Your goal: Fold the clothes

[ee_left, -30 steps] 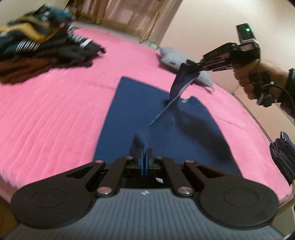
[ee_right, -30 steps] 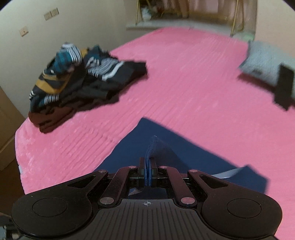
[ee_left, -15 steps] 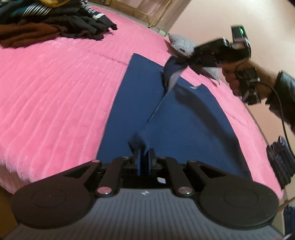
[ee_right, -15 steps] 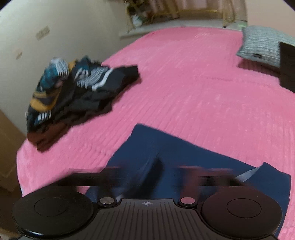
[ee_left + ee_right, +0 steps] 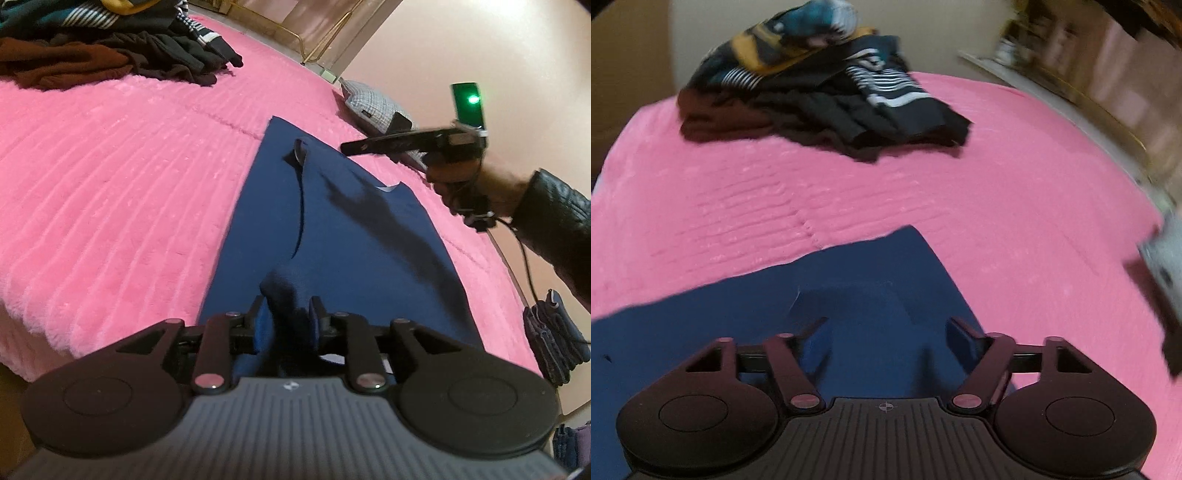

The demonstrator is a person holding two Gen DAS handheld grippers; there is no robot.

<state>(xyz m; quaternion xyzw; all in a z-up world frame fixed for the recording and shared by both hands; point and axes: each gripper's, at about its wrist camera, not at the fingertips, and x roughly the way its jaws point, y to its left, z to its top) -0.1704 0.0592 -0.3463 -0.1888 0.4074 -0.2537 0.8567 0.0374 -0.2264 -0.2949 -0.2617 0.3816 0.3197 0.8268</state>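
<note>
So right at the left gripper (image 5: 286,314) a bunched corner of the navy garment (image 5: 354,229) sits between the blue pads, jaws just eased apart to a narrow gap, so I'd say it's letting go rather than pinching. Ahead of it the garment lies mostly flat on the pink bedspread (image 5: 110,192) with one side folded over toward the middle, a fold edge running up the centre to a little raised lump of cloth at the far end. The right gripper (image 5: 886,339) is over that far end with its jaws standing wide, nothing between them, though they've just drawn in a bit. My read: one lengthwise fold is laid down, and it still needs the other side and a crosswise fold. Beyond the tools there's a heap of unfolded clothes (image 5: 110,48) well off to the left, so lots left. A grey checked pillow (image 5: 373,103) sits past the garment, a small stack of folded dark items (image 5: 554,336) off to the right. Nothing's really blocking the work.
</note>
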